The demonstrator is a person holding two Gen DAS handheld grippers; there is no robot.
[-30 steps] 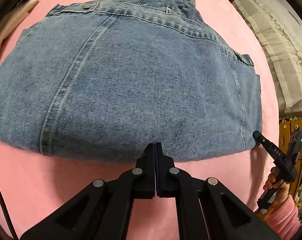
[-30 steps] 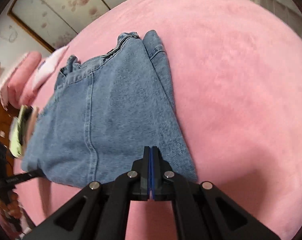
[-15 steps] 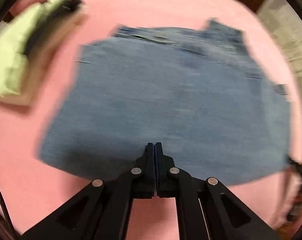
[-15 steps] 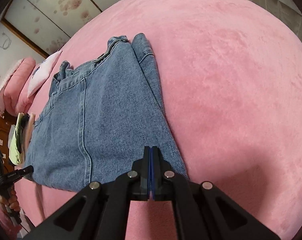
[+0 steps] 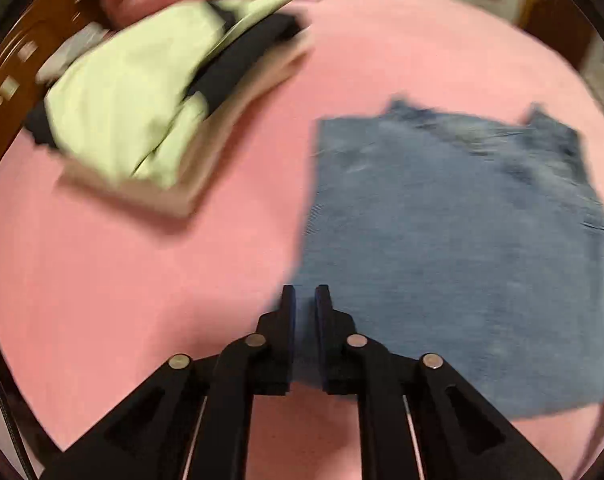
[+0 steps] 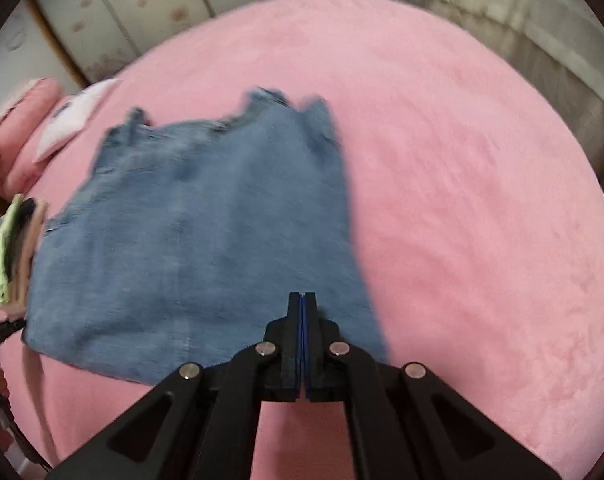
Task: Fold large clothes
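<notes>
Over the pink bed (image 6: 482,200), we are parting the empty left gripper (image 5: 305,300), right gripper (image 6: 302,304) clenched empty, risking rumpling the folded jeans (image 6: 205,232).

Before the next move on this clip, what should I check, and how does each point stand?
1. Jeans folded flat on the bed: ok.
2. Left gripper free of cloth, jaws opening: ok.
3. Right gripper shut, empty: ok.
4. Stack of folded clothes clear of the jeans: ok.
5. Fold edges even: cannot tell, blurred.
</notes>
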